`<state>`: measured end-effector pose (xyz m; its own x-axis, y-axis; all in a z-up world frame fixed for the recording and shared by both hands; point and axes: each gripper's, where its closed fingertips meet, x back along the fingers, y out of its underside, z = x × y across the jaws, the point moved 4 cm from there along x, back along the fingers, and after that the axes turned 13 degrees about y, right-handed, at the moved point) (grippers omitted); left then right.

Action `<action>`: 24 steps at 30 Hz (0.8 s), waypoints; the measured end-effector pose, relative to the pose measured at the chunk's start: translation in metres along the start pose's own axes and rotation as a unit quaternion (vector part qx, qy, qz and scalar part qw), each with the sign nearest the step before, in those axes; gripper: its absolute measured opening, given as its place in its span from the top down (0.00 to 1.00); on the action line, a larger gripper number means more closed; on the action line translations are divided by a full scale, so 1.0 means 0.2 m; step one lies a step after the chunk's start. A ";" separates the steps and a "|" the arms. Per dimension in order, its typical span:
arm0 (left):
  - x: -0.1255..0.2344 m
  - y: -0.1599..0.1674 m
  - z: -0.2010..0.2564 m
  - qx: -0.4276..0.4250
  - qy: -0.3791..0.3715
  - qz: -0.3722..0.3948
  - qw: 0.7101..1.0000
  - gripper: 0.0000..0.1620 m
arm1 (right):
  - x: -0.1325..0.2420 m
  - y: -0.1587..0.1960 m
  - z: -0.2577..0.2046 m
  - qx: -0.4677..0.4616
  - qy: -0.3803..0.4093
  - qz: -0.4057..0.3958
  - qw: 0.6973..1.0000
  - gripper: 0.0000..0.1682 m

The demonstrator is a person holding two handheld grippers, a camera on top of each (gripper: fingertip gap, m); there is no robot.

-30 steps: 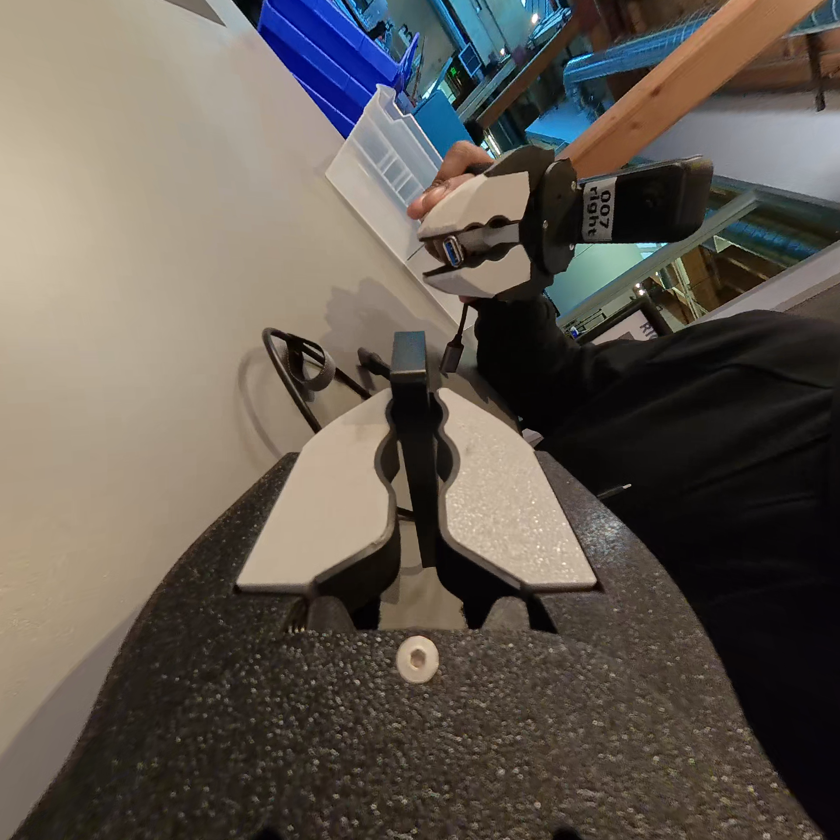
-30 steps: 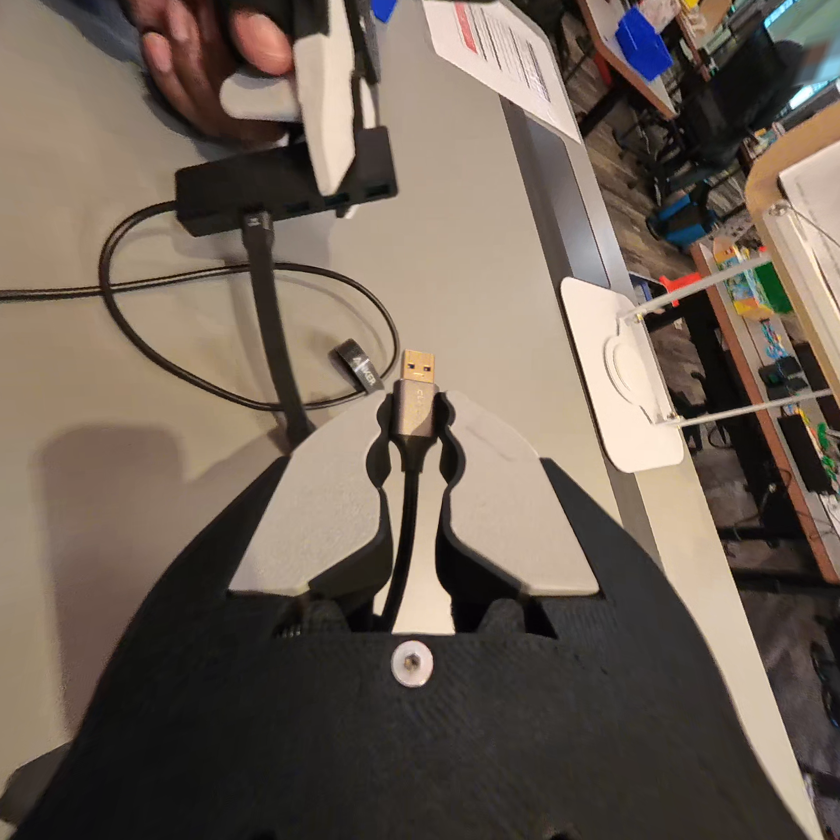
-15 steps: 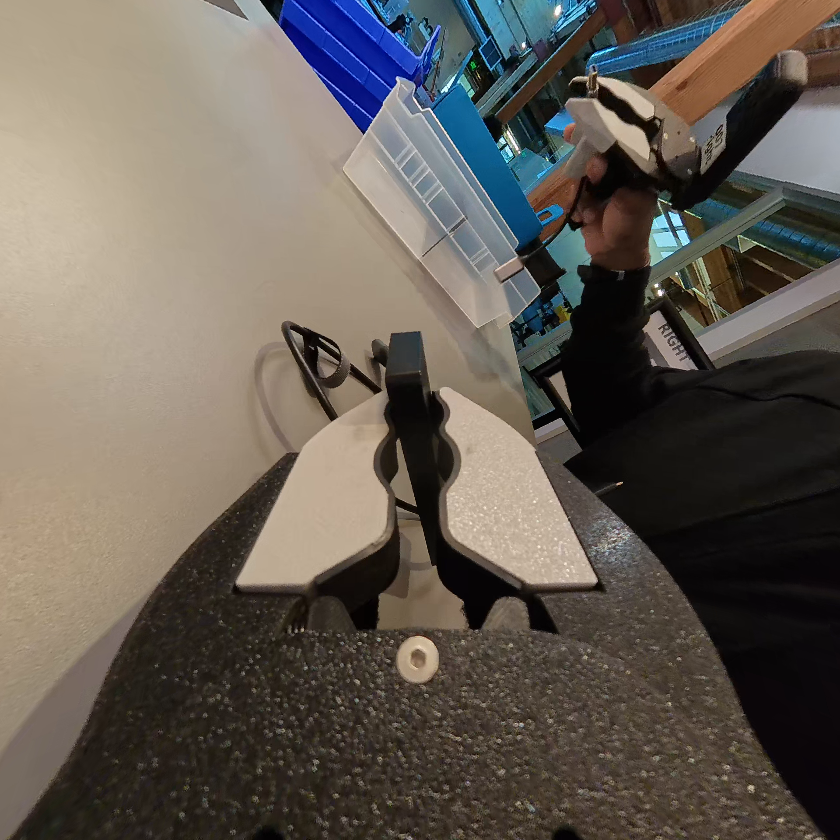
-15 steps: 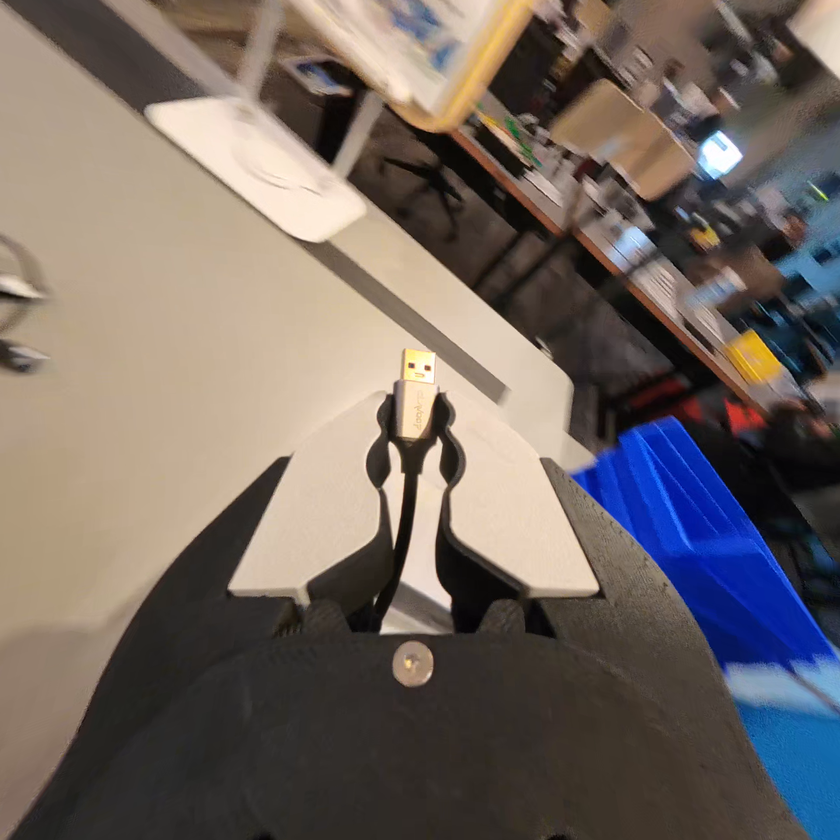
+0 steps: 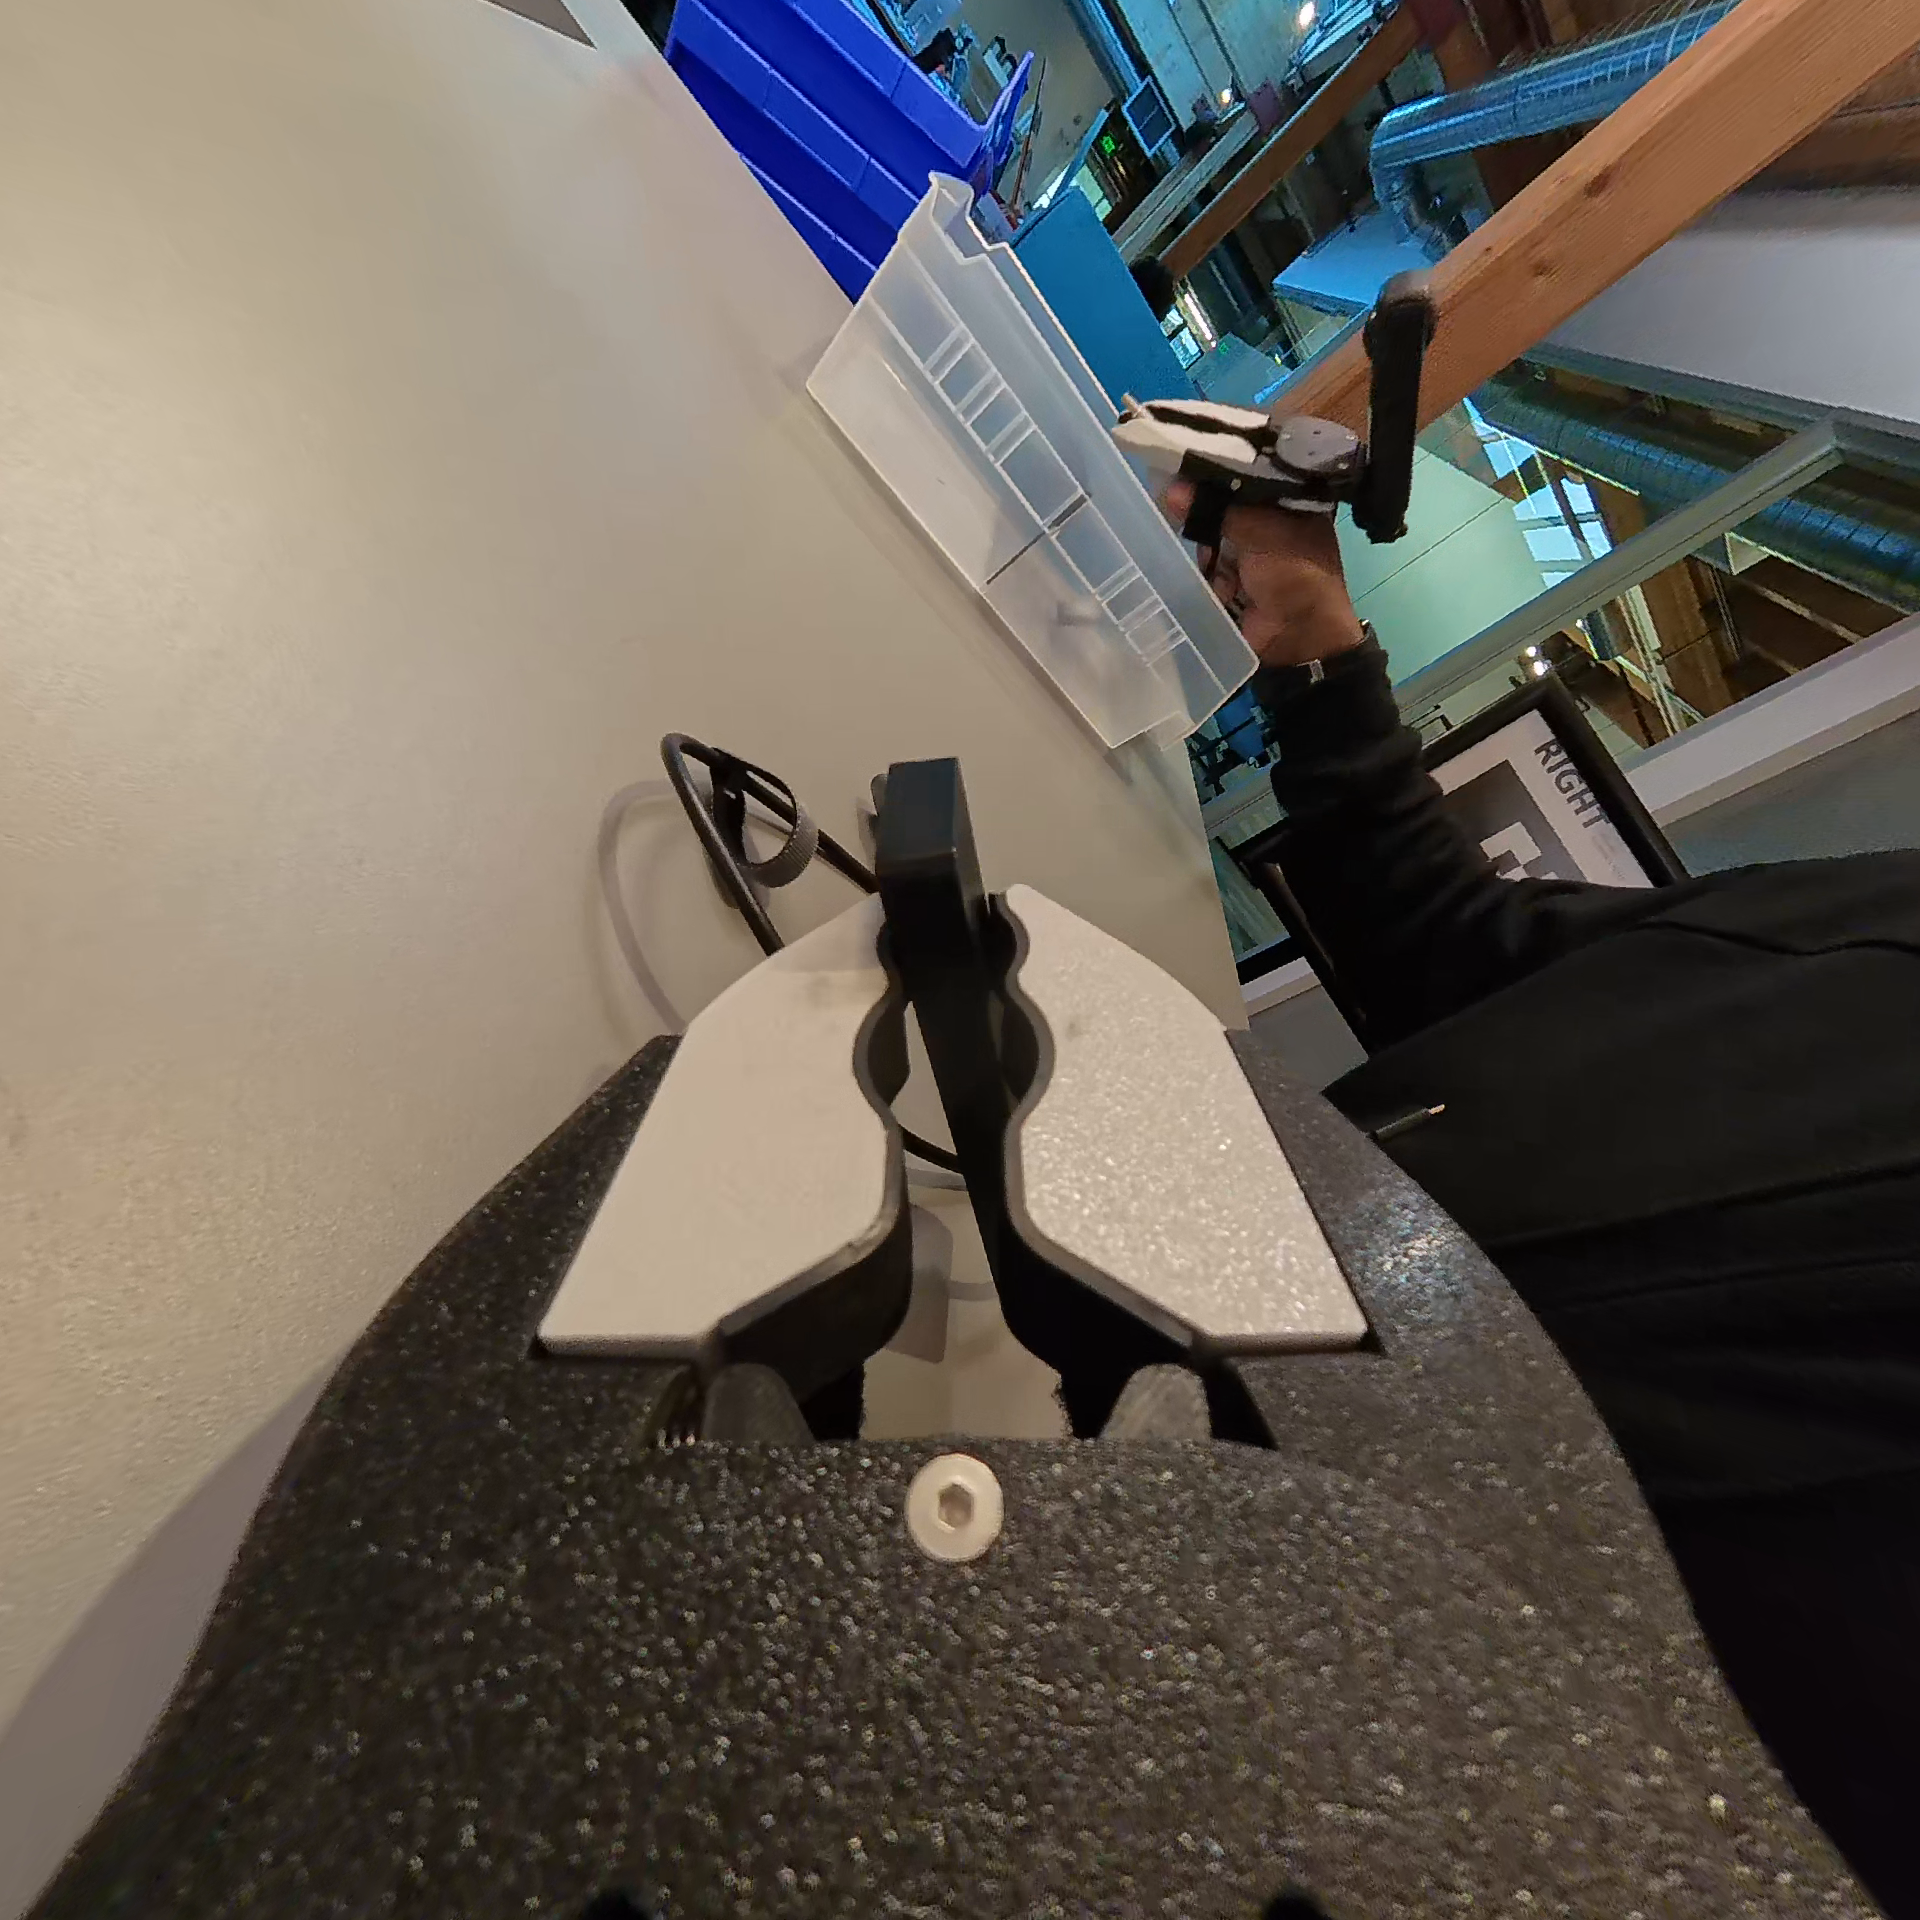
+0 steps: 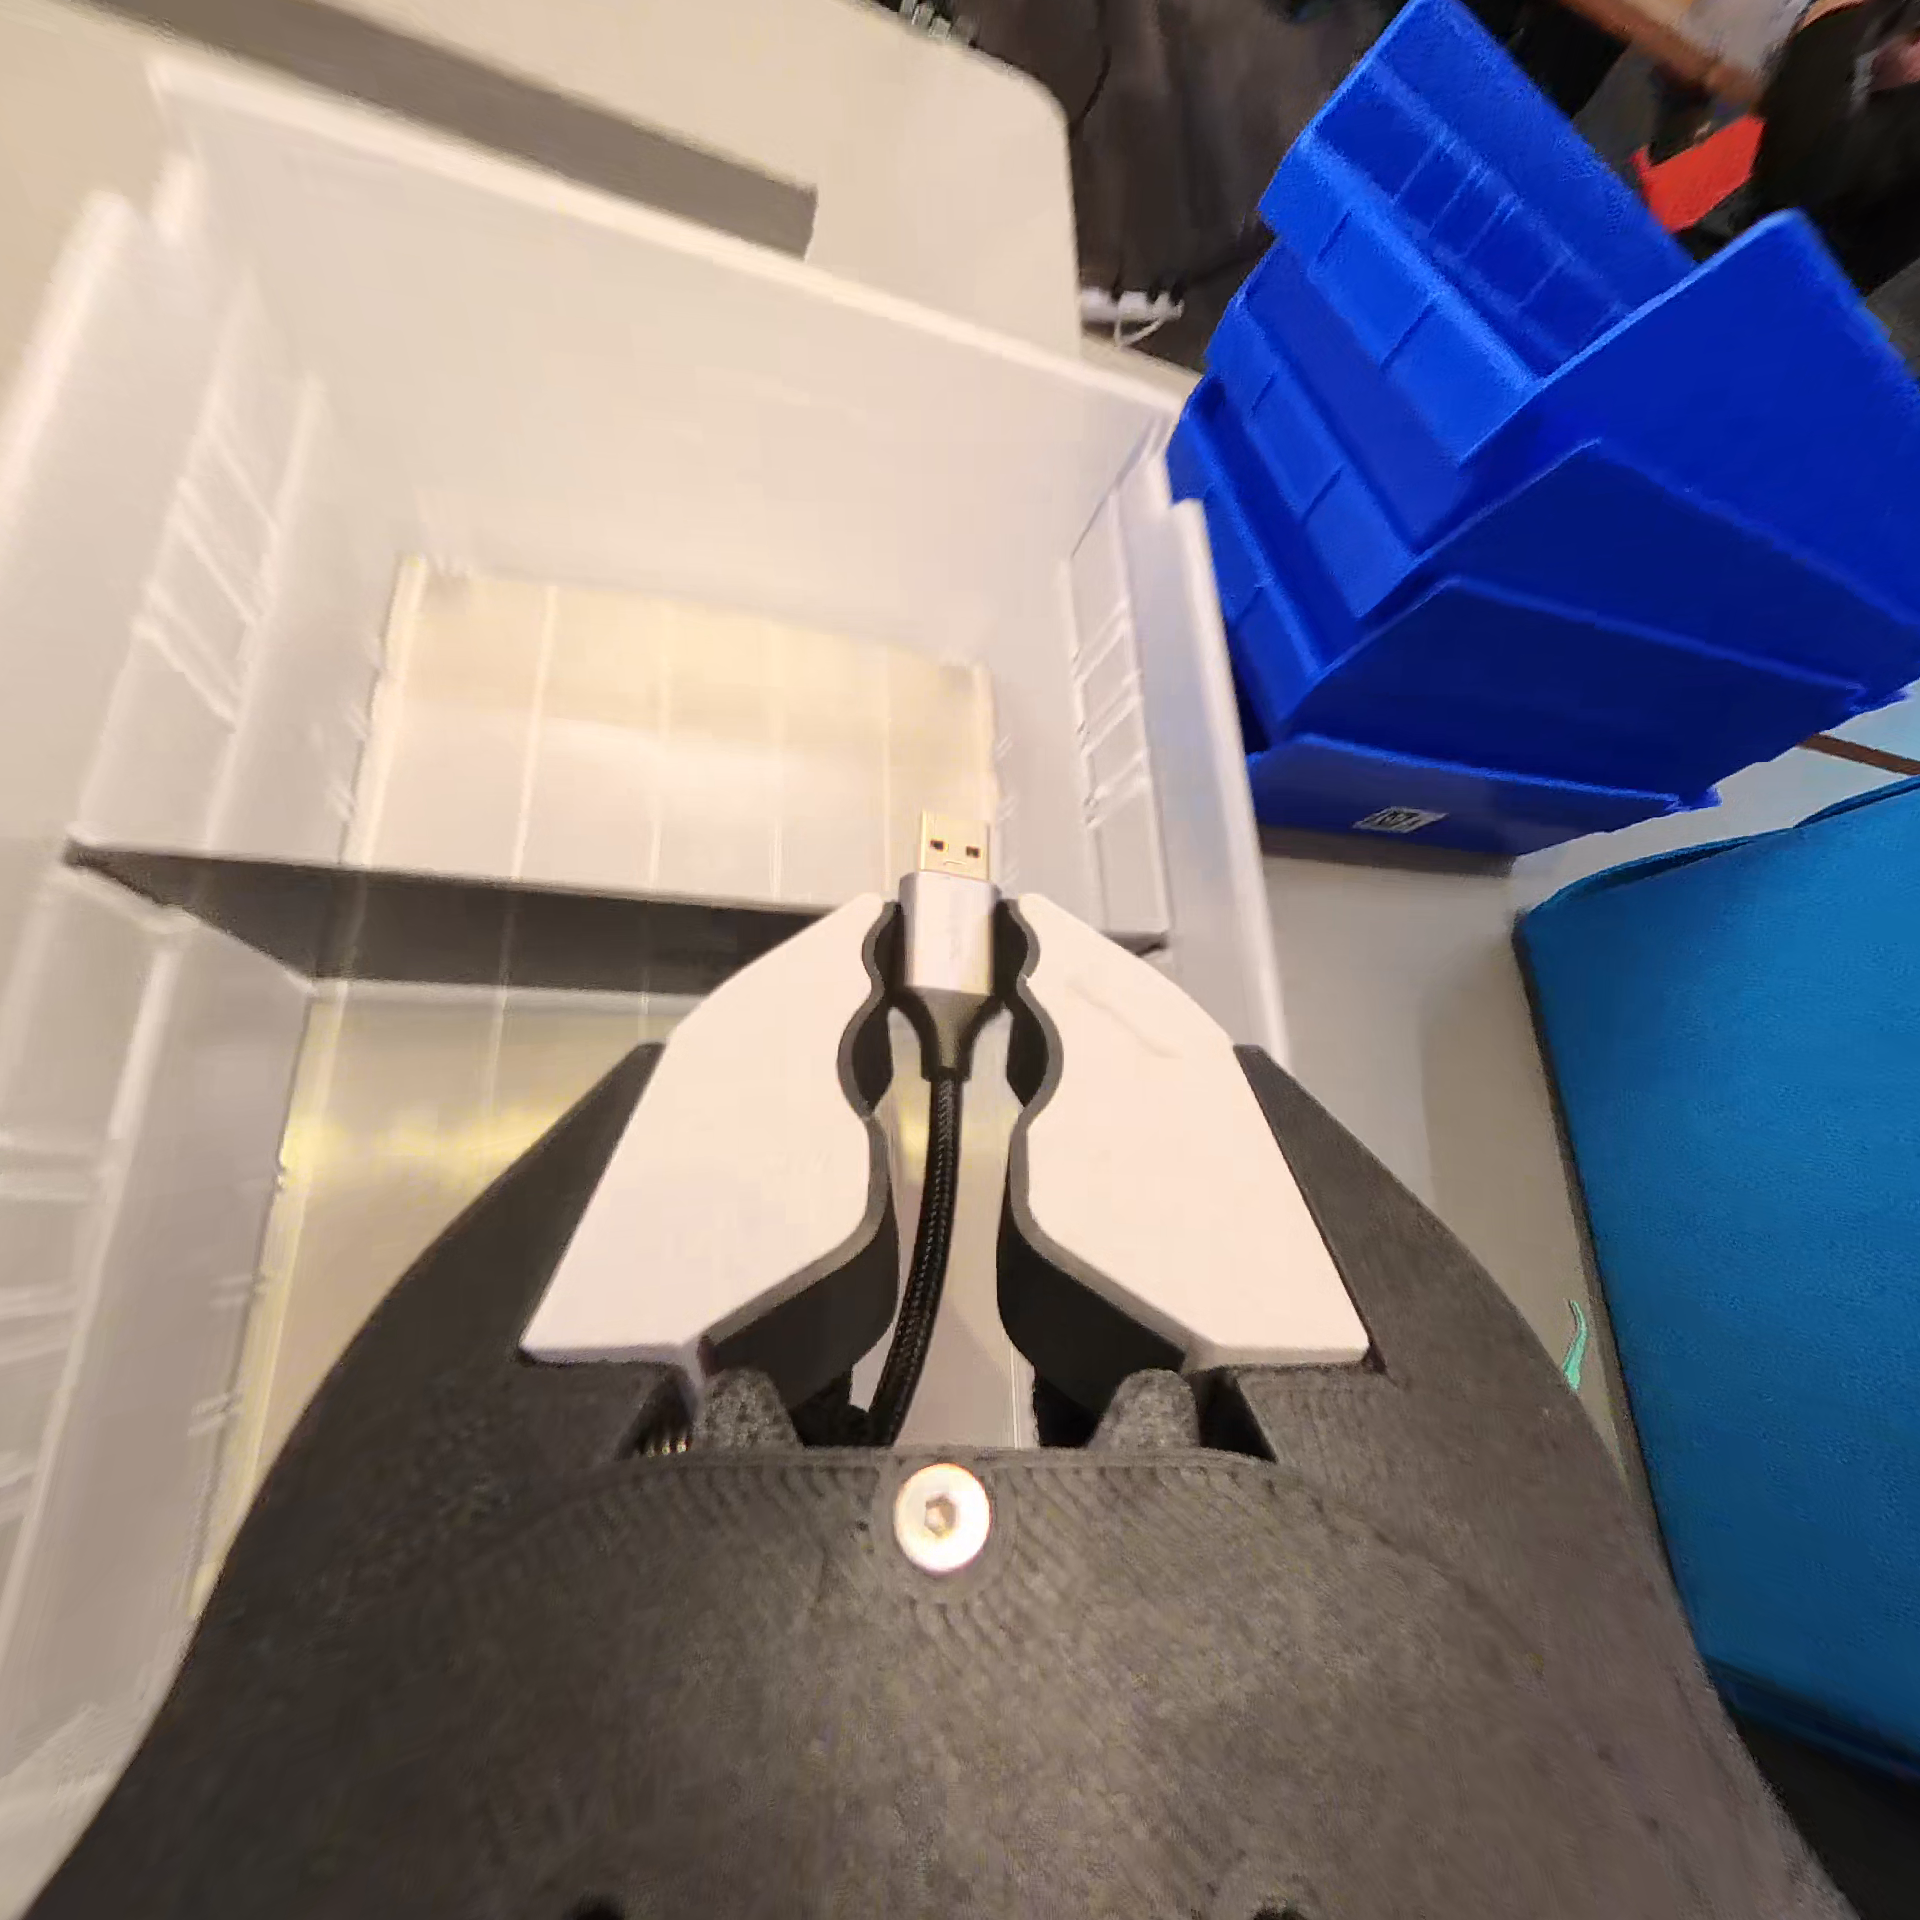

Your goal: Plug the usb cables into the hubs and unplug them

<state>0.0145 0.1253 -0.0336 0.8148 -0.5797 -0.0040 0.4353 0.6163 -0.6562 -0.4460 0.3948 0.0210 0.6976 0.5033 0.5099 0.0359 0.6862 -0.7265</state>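
While clamped, USB plug (image 6: 945, 914) juts past the right fingers (image 6: 1132, 1049).

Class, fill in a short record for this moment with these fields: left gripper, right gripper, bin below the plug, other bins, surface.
left gripper: left gripper shut on black USB hub, held edge-on above the table
right gripper: right gripper shut on silver USB plug, metal tip forward
bin below the plug: clear plastic bin with a divider
other bins: stacked blue bins right of it
surface: pale table; a black cable loop lies on it
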 end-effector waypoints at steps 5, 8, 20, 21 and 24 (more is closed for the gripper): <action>0.01 -0.01 0.01 -0.004 0.005 0.007 1.000 0.92 | -0.02 0.11 -0.04 0.074 0.007 -0.053 0.996 0.90; 0.02 -0.02 0.02 -0.006 0.007 0.012 1.000 0.92 | -0.01 0.15 -0.05 0.113 0.001 -0.077 0.991 0.87; 0.02 -0.03 0.06 -0.016 0.011 0.013 1.000 0.93 | 0.05 0.11 -0.04 0.232 -0.038 -0.058 0.970 0.65; 0.03 -0.03 0.06 -0.016 0.010 0.013 1.000 0.93 | 0.05 0.10 -0.05 0.242 -0.043 -0.049 0.968 0.66; 0.03 -0.03 0.05 -0.015 0.008 0.012 1.000 0.93 | 0.06 0.05 -0.04 0.264 -0.045 -0.024 0.963 0.72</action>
<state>0.0203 0.1238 -0.0216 0.8189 -0.5731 -0.0316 0.4033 0.6137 -0.6788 -0.4323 0.4029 0.0162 0.6381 0.4922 0.5921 -0.3198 0.8689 -0.3777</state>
